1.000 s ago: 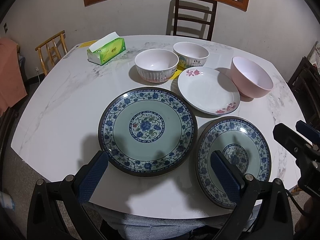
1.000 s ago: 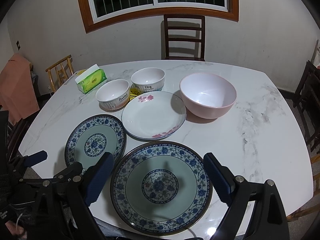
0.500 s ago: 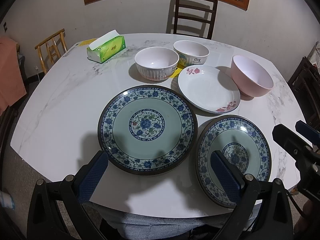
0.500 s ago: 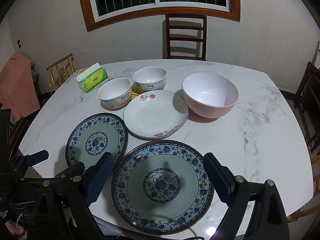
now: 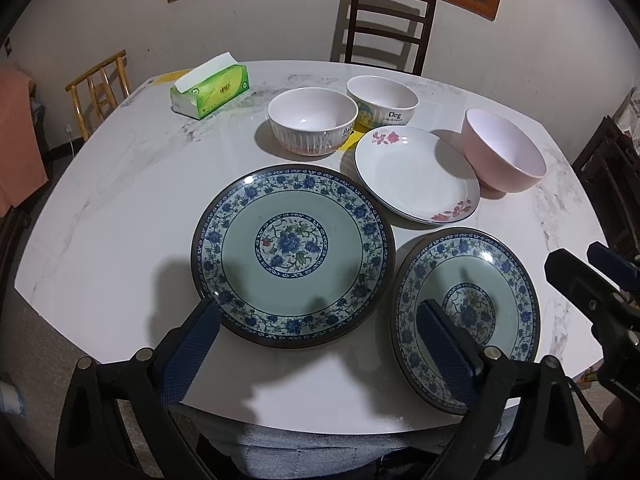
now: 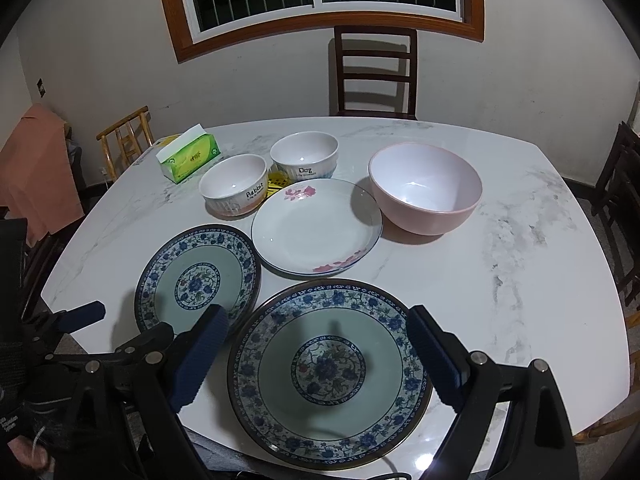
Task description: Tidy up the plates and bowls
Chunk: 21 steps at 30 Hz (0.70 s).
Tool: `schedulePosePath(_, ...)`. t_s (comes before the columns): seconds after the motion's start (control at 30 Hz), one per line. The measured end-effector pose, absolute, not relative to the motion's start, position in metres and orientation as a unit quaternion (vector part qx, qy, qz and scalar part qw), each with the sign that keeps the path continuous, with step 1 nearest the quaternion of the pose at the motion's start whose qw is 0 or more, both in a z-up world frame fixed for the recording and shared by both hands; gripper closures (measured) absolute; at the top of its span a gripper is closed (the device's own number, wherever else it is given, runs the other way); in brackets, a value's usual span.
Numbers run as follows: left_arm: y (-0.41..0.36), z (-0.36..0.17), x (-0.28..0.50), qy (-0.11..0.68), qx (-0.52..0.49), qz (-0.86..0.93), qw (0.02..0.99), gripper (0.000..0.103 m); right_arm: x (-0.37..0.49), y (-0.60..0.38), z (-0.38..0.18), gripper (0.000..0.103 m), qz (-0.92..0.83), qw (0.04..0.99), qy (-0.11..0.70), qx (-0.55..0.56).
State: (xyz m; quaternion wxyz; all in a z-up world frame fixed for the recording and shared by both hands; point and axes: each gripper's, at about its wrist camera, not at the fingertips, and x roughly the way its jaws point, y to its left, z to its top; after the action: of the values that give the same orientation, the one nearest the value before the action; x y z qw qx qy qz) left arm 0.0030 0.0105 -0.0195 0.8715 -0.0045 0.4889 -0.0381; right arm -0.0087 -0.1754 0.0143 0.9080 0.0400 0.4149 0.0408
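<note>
- White marble table point(image 6: 520, 264) fills the centre of both views; all crockery lies on it, and nothing is stacked yet.
- Left blue-patterned plate point(image 5: 292, 254), centre of the left wrist view, lies flat. Risk: its rim nearly touches the neighbouring plate, so a careless lift could knock the two together.
- Right blue-patterned plate point(image 6: 330, 364), lower centre of the right wrist view, lies close to the near table edge. Risk: a push from the fingers could slide it on the glossy top.
- White flowered plate point(image 6: 316, 226), mid-frame, lies just beside three bowls. Risk: collision when sliding it.
- Pink bowl point(image 6: 426, 186), right of centre, is smooth and deep. Risk: slipping under a rim pinch.
- "Rabbit" bowl point(image 6: 234, 184) and "Dog" bowl point(image 6: 304, 156), upper centre, stand close together.
- Left gripper point(image 5: 320, 344) and right gripper point(image 6: 318, 356): fingers spread wide, holding nothing, hovering at the near table edge.
</note>
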Motion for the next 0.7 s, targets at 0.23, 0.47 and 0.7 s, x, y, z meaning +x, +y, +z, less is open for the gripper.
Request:
schedulePosePath(0.23, 0.031, -0.018, 0.012, 0.498, -0.034, -0.04, 0.866, 0.016, -0.001, -0.174, 0.013, 0.011, 0.073, 0.904, 0.42, 0.047)
schedulePosePath(0.47, 0.058, -0.018, 0.021, 0.506, -0.068, -0.038, 0.859, 0.022, 0.013, -0.169, 0.004, 0.02, 0.119, 0.887, 0.443, 0.054)
schedulePosePath(0.7, 0.088, -0.018, 0.036, 0.513, -0.114, -0.057, 0.849, 0.027, 0.036, -0.162, -0.008, 0.029, 0.16, 0.866, 0.469, 0.066)
